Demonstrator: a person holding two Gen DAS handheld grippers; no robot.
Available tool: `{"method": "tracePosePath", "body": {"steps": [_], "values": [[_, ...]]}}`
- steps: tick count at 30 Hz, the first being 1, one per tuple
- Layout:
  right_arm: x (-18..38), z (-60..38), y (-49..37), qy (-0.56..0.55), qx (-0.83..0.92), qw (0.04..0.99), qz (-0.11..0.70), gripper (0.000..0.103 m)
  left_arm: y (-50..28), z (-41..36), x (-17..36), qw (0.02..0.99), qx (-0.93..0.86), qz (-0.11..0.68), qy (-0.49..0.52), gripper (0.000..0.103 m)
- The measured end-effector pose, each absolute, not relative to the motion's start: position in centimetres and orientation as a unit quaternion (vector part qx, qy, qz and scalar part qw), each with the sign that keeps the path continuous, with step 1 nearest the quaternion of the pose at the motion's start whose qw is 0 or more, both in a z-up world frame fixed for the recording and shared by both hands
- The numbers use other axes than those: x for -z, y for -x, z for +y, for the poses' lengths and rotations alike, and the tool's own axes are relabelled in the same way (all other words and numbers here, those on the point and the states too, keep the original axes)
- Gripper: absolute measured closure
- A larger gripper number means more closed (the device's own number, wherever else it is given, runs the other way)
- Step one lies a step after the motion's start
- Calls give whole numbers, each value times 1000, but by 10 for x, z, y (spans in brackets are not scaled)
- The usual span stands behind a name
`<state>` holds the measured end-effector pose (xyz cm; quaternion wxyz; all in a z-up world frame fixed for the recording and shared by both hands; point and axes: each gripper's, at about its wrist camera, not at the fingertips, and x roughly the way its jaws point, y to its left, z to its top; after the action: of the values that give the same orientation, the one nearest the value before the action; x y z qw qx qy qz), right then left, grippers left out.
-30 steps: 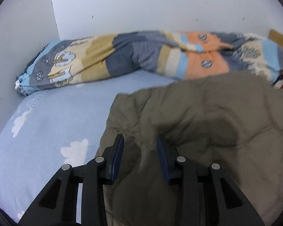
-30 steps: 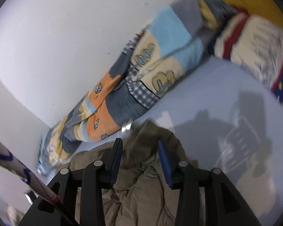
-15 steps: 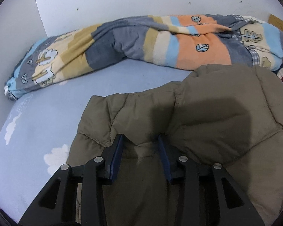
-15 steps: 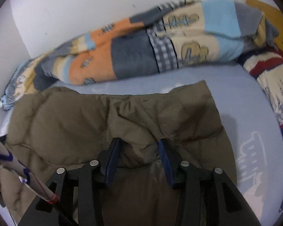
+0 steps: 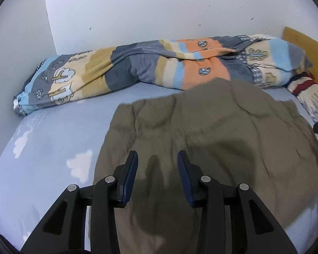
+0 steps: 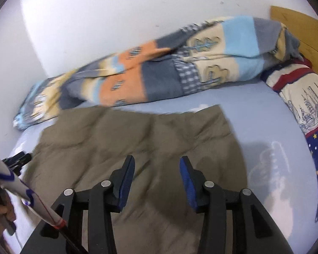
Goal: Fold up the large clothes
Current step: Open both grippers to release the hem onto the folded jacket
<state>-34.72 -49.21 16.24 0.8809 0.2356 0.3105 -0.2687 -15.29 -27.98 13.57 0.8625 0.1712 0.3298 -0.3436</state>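
An olive padded jacket (image 5: 222,131) lies spread flat on the light blue sheet (image 5: 53,148). In the left wrist view my left gripper (image 5: 156,154) hovers over the jacket's near left part. It is open, with nothing pinched between the blue pads. The right wrist view shows the same jacket (image 6: 120,135) with my right gripper (image 6: 156,158) above its near right part. Its jaws are opening, and no fabric is caught between them. The jacket's nearest edge is hidden under both grippers.
A rolled patchwork quilt (image 6: 159,80) lies along the white wall behind the jacket. A printed pillow (image 6: 303,97) and a wooden headboard (image 6: 296,25) stand at the right. At the left edge are a hand (image 6: 0,211) and a white band with blue marks (image 6: 10,180).
Both grippers held bunched jacket fabric between their pads half a second ago. They have let go and drawn back. The jacket now lies flatter and more spread out.
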Motion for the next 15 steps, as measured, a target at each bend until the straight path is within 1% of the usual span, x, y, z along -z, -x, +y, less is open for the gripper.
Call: {"method": "tracePosePath", "body": {"steps": [3, 6, 10, 12, 15], "values": [[-157, -457, 353, -244, 261, 877, 320, 55, 168, -269, -123, 857, 338, 339, -193, 65], [-140, -436, 349, -243, 261, 871, 338, 55, 166, -265, -104, 853, 322, 357, -202, 65], [-106, -437, 333, -248, 272, 848, 381, 55, 151, -266, -75, 836, 315, 408, -187, 65], [-88, -445, 326, -259, 273, 839, 392, 55, 144, -271, -70, 828, 312, 427, -187, 65], [-76, -447, 318, -237, 278, 841, 399, 55, 144, -277, -72, 822, 301, 439, -201, 65]]}}
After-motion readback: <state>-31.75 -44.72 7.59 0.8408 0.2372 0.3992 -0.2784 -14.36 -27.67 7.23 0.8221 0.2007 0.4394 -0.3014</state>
